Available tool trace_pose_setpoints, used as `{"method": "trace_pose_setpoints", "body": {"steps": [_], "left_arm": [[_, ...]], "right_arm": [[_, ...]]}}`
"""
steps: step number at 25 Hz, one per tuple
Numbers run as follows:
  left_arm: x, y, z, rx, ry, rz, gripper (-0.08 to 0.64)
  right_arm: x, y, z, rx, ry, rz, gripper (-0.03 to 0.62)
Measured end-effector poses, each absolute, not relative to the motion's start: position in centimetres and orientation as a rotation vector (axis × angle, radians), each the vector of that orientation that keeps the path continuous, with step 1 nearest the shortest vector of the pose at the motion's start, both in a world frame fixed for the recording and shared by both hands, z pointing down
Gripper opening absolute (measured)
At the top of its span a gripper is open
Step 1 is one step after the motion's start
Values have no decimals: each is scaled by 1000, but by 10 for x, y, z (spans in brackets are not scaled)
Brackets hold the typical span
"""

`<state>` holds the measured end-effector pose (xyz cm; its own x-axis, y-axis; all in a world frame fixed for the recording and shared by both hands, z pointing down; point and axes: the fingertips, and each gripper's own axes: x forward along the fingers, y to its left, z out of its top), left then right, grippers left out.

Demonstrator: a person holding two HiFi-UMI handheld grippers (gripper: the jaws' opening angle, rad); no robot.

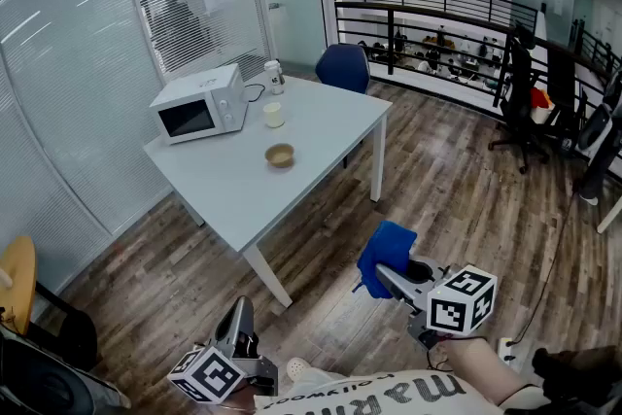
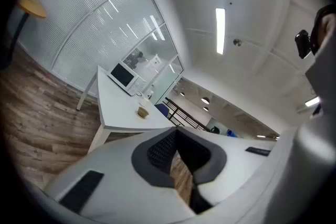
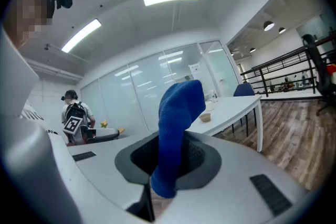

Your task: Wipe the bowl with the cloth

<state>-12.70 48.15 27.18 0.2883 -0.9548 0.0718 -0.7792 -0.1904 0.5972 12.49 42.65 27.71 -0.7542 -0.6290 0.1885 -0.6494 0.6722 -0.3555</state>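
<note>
A blue cloth point(image 1: 386, 251) was clamped in the right gripper's point(image 1: 387, 275) jaws. The left gripper point(image 1: 239, 314) was closed on nothing, and the bowl point(image 1: 280, 155) was seen on the table point(image 1: 321, 126), well apart.

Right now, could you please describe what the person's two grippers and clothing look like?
Both are pale grey handheld tools with dark ribbed pads. The left gripper and right gripper each carry a white cube with black square markers: left cube, right cube. The person wears a white shirt with dark lettering.
</note>
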Motion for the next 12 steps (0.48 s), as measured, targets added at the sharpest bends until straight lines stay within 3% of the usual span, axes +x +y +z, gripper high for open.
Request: {"method": "trace_pose_setpoints", "body": {"steps": [12], "left_arm": [[-117,479,276,2021,-1546,-420,14]], "right_arm": [[134,423,285,1073,-2814,649,63]]}}
